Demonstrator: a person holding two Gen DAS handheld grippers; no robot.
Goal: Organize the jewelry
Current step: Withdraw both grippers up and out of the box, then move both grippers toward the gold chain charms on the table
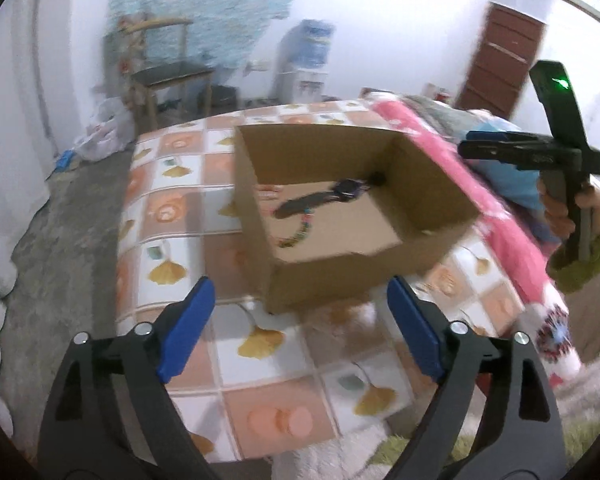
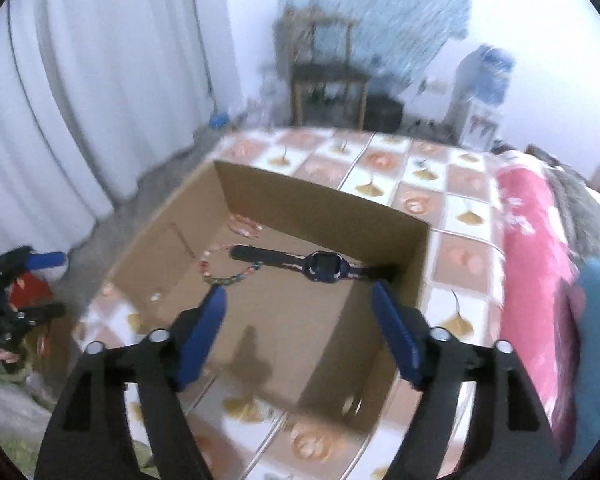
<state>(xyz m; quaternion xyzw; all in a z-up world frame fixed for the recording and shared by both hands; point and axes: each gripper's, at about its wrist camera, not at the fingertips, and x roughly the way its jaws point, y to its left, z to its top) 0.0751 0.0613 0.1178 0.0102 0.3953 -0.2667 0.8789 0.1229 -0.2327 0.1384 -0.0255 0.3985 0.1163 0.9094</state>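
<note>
1. Left gripper (image 1: 296, 322): jaws spread wide, nothing between the blue pads. It hangs over the tiled cloth (image 1: 260, 364), with the cardboard box (image 1: 340, 276) just ahead of its tips.
2. Right gripper (image 2: 298, 316): jaws also wide and empty, tips above the near part of the box's open top and tilted down into it. In the left wrist view the same tool sits off to the right, held by a hand (image 1: 564, 208) in a green-cuffed sleeve.
3. Task's things: a dark watch (image 2: 324, 266) lies flat on the box floor, straight ahead of the right tips, its strap running left to right. A beaded bracelet (image 2: 224, 272) lies touching or just beside the strap's left end, ahead of the right gripper's left finger. A pinkish ring-shaped piece near the far wall is too blurred to name.
4. Step in hand, as I judge it: a deposit is done; both tools are empty and clear of the contents (frames are motion-blurred, so fine contact is unreadable).
5. Next move: no loose jewelry shows on the cloth in either view. If more remains, it calls for turning away from the box to find it, then a narrow pinch on a thin, floppy piece.
6. Risk: a low swing may clip the box rim and shift it.
</note>
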